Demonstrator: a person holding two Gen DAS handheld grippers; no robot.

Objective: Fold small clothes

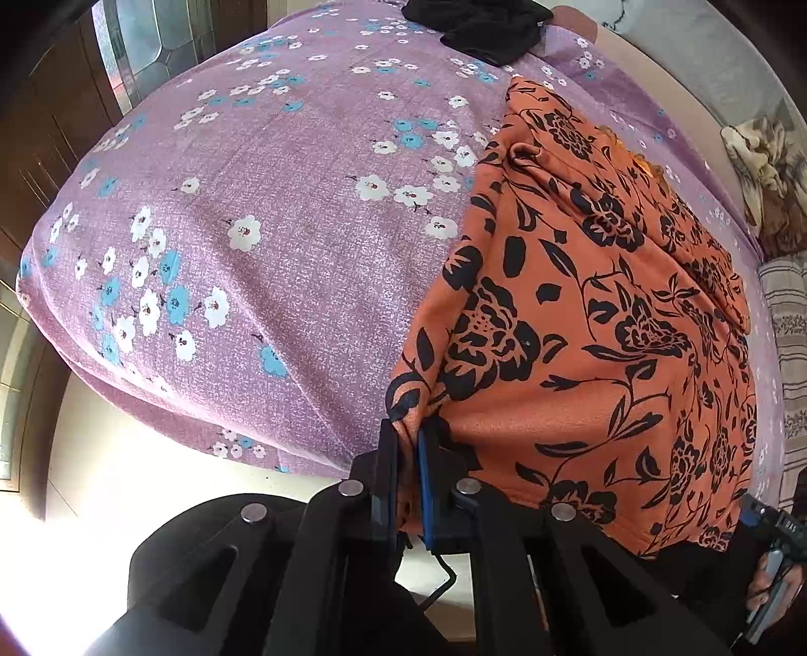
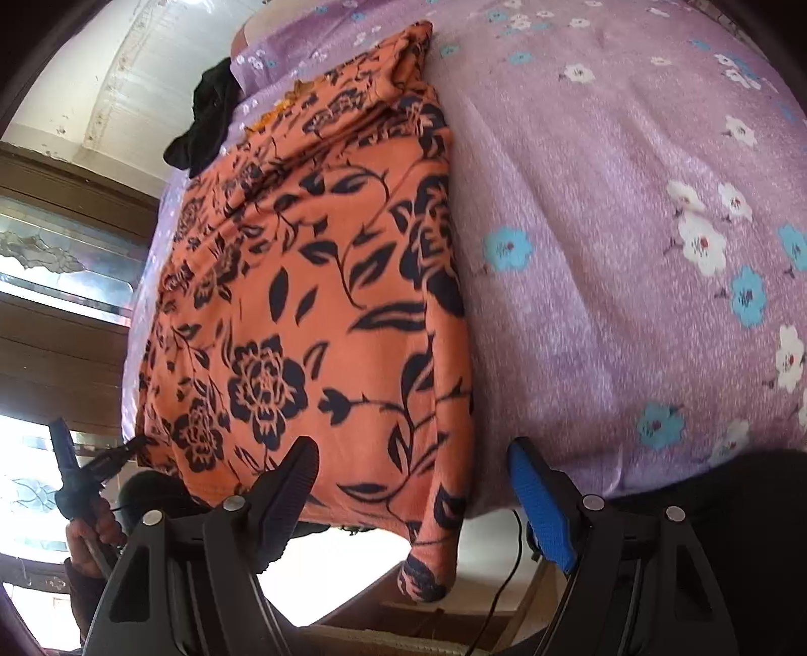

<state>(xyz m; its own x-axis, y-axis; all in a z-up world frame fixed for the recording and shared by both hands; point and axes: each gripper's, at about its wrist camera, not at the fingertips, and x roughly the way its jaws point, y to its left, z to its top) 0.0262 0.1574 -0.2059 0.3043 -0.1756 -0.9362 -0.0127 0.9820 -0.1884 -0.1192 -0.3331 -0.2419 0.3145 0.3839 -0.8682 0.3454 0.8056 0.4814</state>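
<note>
An orange garment with black flower print [image 1: 580, 313] lies spread on a purple flowered bedsheet [image 1: 282, 242]. My left gripper [image 1: 406, 434] is shut on the garment's near left corner at the bed's edge. In the right wrist view the same garment [image 2: 312, 303] reaches the near edge, with one corner [image 2: 434, 555] hanging over it. My right gripper [image 2: 413, 464] is open and empty, its fingers straddling the garment's near right edge. The left gripper also shows far left in the right wrist view [image 2: 136, 444], and the right gripper at the lower right of the left wrist view [image 1: 771, 525].
A black garment [image 1: 484, 25] lies at the bed's far end, also seen in the right wrist view [image 2: 207, 121]. A crumpled beige cloth [image 1: 766, 166] and a striped cushion [image 1: 787, 323] sit to the right. Wooden glass-panelled doors [image 2: 55, 252] stand beside the bed. A cable [image 2: 504, 580] hangs below the edge.
</note>
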